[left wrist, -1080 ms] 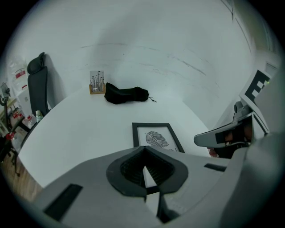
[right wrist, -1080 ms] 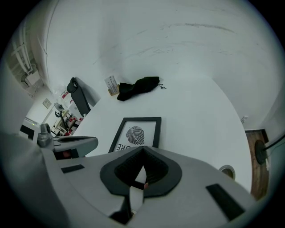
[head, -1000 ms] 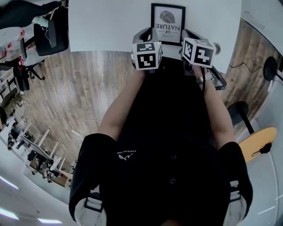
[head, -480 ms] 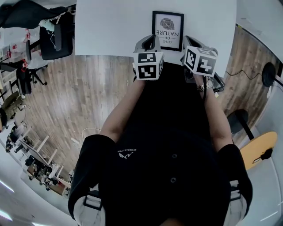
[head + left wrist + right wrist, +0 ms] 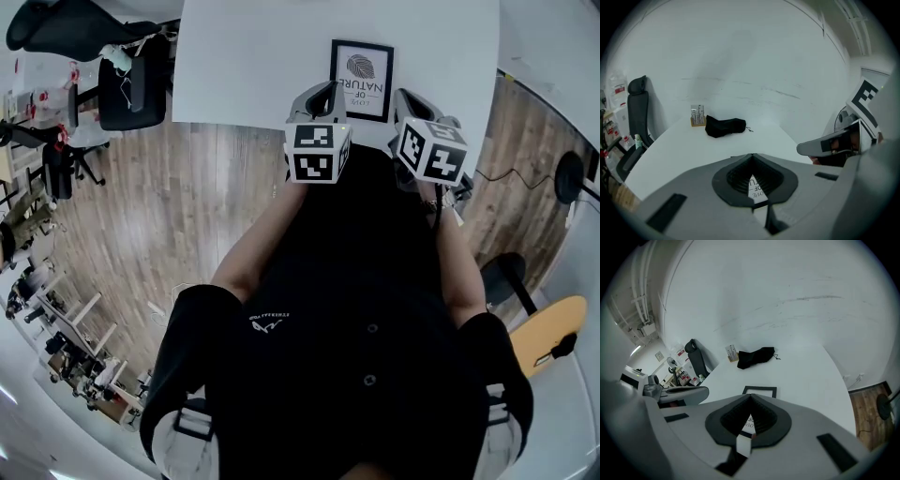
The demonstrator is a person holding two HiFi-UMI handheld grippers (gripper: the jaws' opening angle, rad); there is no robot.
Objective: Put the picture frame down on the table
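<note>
Right now the picture frame (image 5: 361, 67) lies flat on the white surface (image 5: 253, 66), print side up, near the edge closest to us. From the head view its lettering reads upside-down.

We hold both claws at the frame's near end. The left claw (image 5: 317, 94) is by its near-left corner and the right claw (image 5: 411, 98) is just off its near-right corner. Each carries its marker cube (image 5: 317, 153) facing up.

In the left claw's view the 2 jaws are clenched, tips together, w/ nothing caught between them. Part of the frame's print shows through the oval gap behind the tips.

The right claw is the same: tips together, grasping nothing. We see the print through its gap and the frame's far black edge just beyond the tips. Whether either claw touches the frame, we can't tell.

Farther back on the surface, well apart from the frame, sit a black pouch (image 5: 724, 126) and, just beside it, a small wooden block (image 5: 697, 122) w/ metal bits standing in it.

An office chair (image 5: 127, 80) stands at the surface's left side on the wood floor (image 5: 187, 206).
</note>
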